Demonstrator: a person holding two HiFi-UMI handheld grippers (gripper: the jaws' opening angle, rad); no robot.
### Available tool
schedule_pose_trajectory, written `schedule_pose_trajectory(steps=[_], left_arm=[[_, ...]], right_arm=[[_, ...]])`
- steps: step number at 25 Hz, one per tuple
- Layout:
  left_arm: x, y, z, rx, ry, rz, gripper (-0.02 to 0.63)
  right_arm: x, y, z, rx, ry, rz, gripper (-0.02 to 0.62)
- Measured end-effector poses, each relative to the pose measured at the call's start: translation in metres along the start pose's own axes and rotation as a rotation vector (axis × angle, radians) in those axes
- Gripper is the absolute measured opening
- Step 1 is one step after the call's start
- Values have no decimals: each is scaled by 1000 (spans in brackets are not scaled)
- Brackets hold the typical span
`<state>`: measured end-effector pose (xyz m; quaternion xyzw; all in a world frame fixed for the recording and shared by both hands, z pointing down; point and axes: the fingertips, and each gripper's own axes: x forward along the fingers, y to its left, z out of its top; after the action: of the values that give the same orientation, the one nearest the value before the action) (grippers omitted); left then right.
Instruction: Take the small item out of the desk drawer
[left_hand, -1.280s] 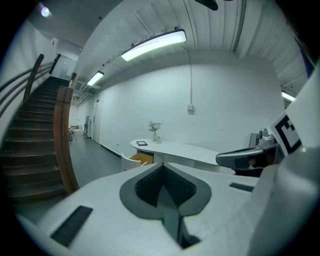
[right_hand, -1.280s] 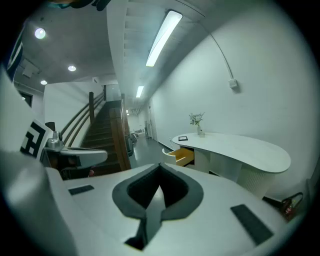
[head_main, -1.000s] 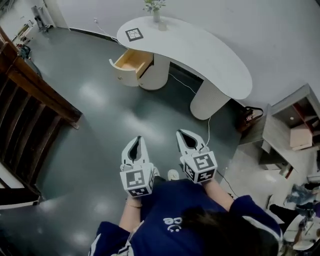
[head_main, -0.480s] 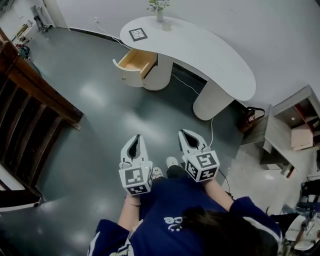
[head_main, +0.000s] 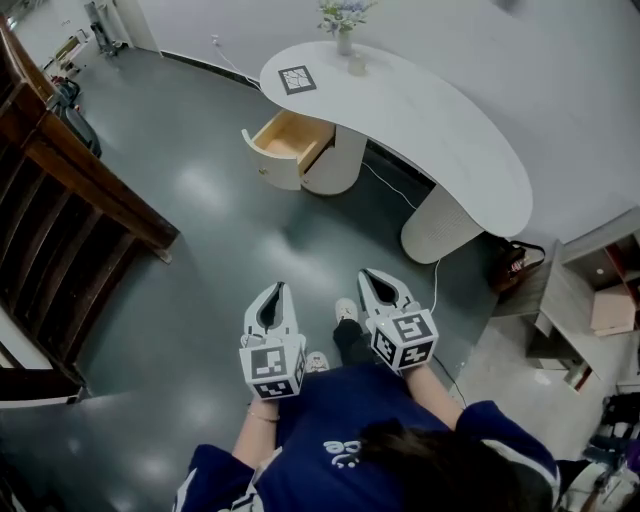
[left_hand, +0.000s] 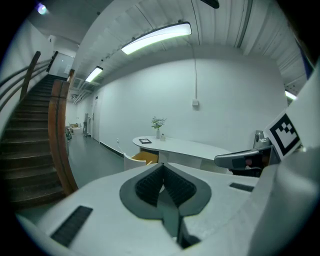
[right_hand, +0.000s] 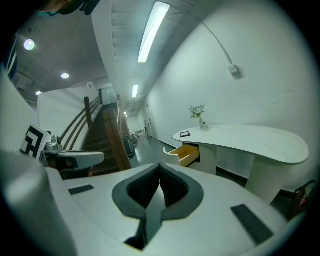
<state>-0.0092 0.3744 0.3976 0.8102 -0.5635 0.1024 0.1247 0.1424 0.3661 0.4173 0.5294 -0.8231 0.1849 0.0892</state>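
The left hand-held gripper (head_main: 276, 292) and the right hand-held gripper (head_main: 370, 277) were both closed, with nothing between their jaws. They were side by side above the floor (head_main: 200, 230), well apart from the white table (head_main: 440, 120). Its drawer (head_main: 290, 140) stood pulled open. The small item inside was too far off to make out.

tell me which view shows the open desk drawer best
The head view: it looks down into the open drawer, showing its wooden inside. In the left gripper view the drawer is a far-off sliver; the right gripper view shows the drawer side-on.
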Motion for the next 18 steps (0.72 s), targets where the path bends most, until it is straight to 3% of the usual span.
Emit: schedule_pose_trajectory(steps=[6,10,18], left_arm=[[48,6,23,-2,-13,55,3],[82,7,36,-14,-21,94,3],[144,-9,52,-1,-19,106,3]], right_arm=[[53,-39,29,-16,9,35,8],[85,-54,47,-48,16,103,8],[131,-88,63,-69,43,164,8]])
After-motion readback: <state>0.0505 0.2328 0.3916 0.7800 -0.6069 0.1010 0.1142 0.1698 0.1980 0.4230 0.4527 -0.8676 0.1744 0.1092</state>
